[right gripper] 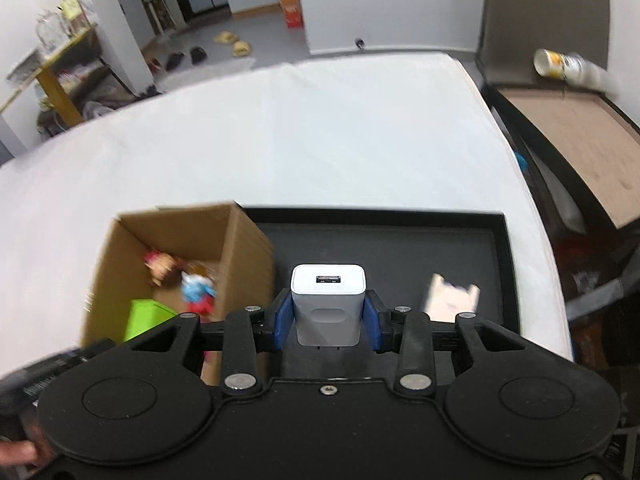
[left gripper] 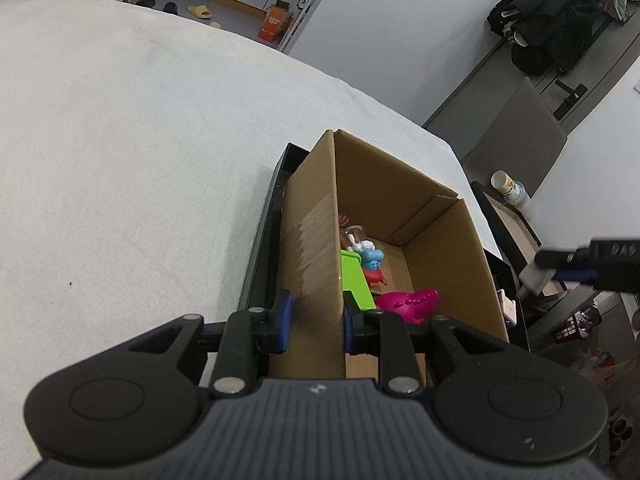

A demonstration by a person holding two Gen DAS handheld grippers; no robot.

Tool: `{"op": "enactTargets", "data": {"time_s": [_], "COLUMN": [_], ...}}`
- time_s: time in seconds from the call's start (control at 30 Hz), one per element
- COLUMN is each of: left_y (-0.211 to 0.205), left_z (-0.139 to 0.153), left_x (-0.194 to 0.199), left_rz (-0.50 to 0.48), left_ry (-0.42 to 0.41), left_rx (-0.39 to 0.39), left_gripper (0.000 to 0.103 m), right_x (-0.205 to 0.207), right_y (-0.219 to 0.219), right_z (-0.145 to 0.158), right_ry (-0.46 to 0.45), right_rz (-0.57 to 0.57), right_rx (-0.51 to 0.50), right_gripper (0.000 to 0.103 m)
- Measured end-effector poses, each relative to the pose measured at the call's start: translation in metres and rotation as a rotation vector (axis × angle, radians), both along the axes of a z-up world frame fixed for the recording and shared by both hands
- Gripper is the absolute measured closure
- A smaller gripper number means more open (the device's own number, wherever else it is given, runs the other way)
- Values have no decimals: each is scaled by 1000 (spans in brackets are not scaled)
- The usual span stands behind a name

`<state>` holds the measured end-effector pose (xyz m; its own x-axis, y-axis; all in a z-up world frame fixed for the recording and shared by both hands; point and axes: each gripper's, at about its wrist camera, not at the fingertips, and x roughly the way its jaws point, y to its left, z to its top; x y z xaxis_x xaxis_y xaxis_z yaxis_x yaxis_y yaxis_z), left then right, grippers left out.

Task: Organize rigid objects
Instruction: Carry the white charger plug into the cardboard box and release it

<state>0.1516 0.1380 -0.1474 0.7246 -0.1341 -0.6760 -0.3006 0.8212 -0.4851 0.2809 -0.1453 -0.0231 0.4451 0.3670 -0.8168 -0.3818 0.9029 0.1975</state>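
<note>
We see one white-covered bench (right gripper: 320,128), biggest thing in view. On it sits one black tray (right gripper: 460,248) with a raised rim. One open brown cardboard box (left gripper: 440,248) stands in the tray's left part, clear tape on its near wall. Inside the box we count one lime green plastic piece (left gripper: 354,280), one magenta toothed toy (left gripper: 408,302), one blue-and-red figure (left gripper: 372,264), one brownish figure (right gripper: 160,266), plus something glassy we can't make out. One pale flat item (right gripper: 452,300) lies on the tray floor, too blurred to name. One white USB charger block (right gripper: 329,304), rounded corners, port facing up, prongs down, hangs above the tray beside the box. Right tongs (right gripper: 329,314) pinch the charger by its sides. Left tongs (left gripper: 316,322) are clamped on the box's near wall, one pad either side.
</note>
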Motion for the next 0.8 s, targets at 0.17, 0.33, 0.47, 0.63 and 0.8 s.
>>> {"op": "enactTargets", "data": {"time_s": [0.17,0.33,0.47,0.63,0.8], "left_y": [0,1,1,2,2], "left_z": [0,0,0,-1,0], "left_x": [0,0,-1,-1,-2], "left_rz": [-2,-2,-3,-6,-16], "left_ry": [-1,-1,-2,-5,-8], "left_rx": [-2,-6,-9,-11,-2], "left_gripper": [80,80,80,79,79], "right_x": [-5,-10,-11,-11,-10], "right_y": [11,27,40,47,52], "right_z": [16,28,32,28,23], "right_ry": [-71,-112,-115,-82,-60], "right_rz": [26,58,78,87,92], "right_rx": [57,100,122,139,146], "right_gripper": [67,67,67,66,66]}}
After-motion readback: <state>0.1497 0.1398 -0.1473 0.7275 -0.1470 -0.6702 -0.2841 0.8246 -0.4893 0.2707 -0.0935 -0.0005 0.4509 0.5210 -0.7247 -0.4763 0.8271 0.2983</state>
